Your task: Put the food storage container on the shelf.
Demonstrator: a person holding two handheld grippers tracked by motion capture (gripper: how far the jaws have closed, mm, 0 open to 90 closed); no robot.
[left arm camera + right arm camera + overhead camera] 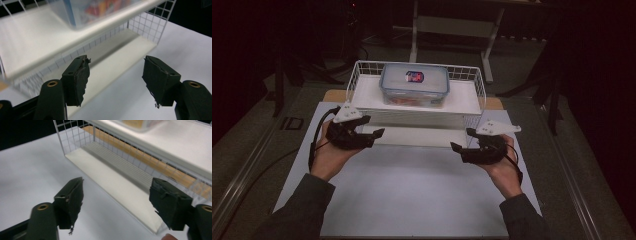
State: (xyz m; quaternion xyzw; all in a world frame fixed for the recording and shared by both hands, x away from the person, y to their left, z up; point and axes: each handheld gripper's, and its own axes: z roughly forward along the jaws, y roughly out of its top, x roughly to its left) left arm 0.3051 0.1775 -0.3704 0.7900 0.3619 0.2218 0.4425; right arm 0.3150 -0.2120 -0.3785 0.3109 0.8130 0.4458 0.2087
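The basket is set down at the far middle of the table, the box resting on its upper shelf. Both tongs, left and right, are apart and empty at its near corners. Placement appears complete; only withdrawal is judged left.

The wire basket stands on the table at the upper centre of the frame. The lidded container rests on the basket's upper shelf. The left gripper lies at the basket's lower-left corner, the right gripper at its lower-right corner, both over the table.
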